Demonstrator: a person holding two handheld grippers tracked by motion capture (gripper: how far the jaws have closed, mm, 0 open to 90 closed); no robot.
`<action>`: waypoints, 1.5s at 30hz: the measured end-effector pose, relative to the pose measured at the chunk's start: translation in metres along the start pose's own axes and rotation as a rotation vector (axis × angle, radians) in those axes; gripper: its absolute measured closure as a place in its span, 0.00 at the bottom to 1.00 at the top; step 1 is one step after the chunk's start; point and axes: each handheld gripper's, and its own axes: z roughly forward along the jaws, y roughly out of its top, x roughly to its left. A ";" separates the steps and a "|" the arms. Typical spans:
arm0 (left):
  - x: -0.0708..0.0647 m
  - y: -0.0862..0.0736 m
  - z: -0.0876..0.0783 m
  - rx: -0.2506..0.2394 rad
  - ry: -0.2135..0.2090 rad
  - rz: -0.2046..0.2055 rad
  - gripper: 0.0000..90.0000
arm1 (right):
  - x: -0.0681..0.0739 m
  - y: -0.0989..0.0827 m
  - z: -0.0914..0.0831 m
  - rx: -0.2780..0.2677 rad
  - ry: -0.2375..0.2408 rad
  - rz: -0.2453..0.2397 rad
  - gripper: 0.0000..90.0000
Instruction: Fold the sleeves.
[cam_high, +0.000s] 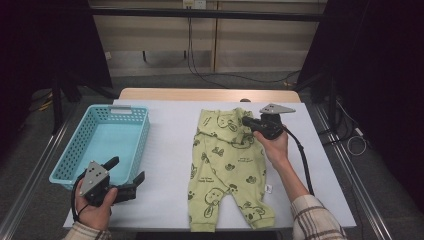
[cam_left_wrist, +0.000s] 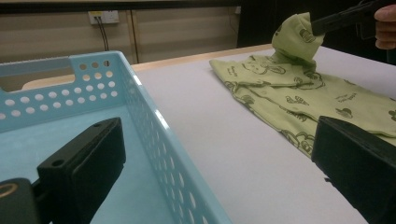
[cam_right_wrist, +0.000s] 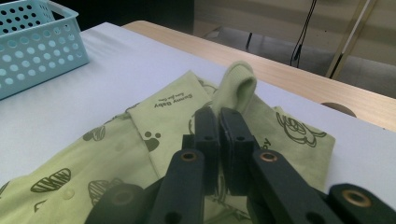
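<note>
one tool (cam_right_wrist: 219, 116) pinching green baby trousers (cam_right_wrist: 163, 135)

I work at a table (cam_high: 165, 200) with a pale grey top whose far edge shows a strip of light wood (cam_high: 210, 94). Beyond that edge the floor (cam_high: 210, 79) is grey, and black cables (cam_high: 200, 70) trail across it toward the table. Behind the floor stands a wall of beige panels (cam_high: 250, 45), with a dark bar (cam_high: 200, 12) running across it near the top. A white socket plate (cam_left_wrist: 102, 17) sits on that wall, with cables dropping from it. To either side of the table the room is dark, and metal rails (cam_high: 350, 170) run along its flanks. Light falls evenly on the tabletop.
</note>
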 end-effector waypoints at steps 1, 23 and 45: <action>0.000 0.000 0.000 0.001 -0.001 -0.001 0.03 | 0.001 0.001 0.001 0.000 0.000 -0.005 0.96; 0.001 0.000 -0.001 0.006 -0.001 0.006 0.03 | 0.012 -0.019 0.037 0.110 0.007 -0.020 0.96; 0.001 0.001 0.000 0.004 -0.015 0.007 0.04 | 0.028 -0.032 0.061 0.125 0.060 -0.026 0.94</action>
